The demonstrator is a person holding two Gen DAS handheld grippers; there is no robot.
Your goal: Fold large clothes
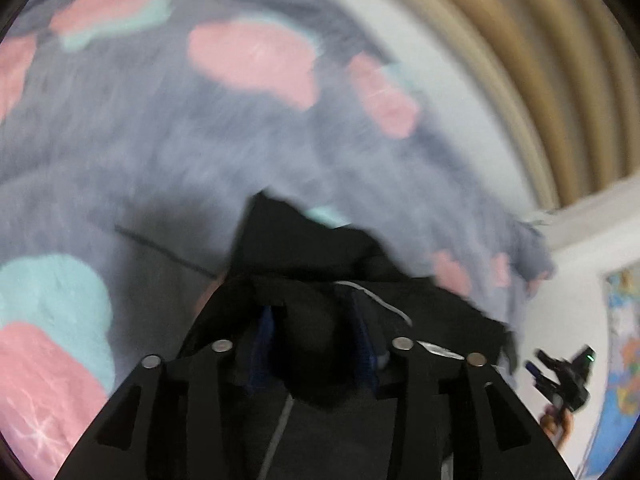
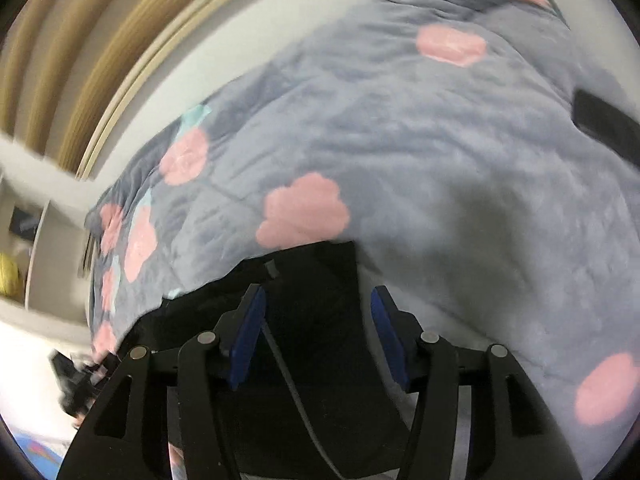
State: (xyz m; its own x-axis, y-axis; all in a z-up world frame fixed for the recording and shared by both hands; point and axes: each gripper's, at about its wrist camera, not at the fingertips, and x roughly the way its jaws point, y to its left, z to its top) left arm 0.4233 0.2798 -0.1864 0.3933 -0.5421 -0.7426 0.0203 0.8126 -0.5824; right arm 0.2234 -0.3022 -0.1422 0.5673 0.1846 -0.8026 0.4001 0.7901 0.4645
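The left gripper (image 1: 316, 344) stood over the black garment (image 1: 320, 248), its jaws apart with a dark fold bunched between the blue pads; whether they pinched it could not be told. The garment lay on a grey bed cover (image 1: 160, 140) with pink cloud shapes. The right gripper (image 2: 316, 336) held its jaws apart above the same black cloth (image 2: 316, 280), pads clear of it.

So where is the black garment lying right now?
The black garment lies on the grey flowered blanket, at the bottom centre of both wrist views. It sits directly under and between the fingers of the left gripper and right gripper.
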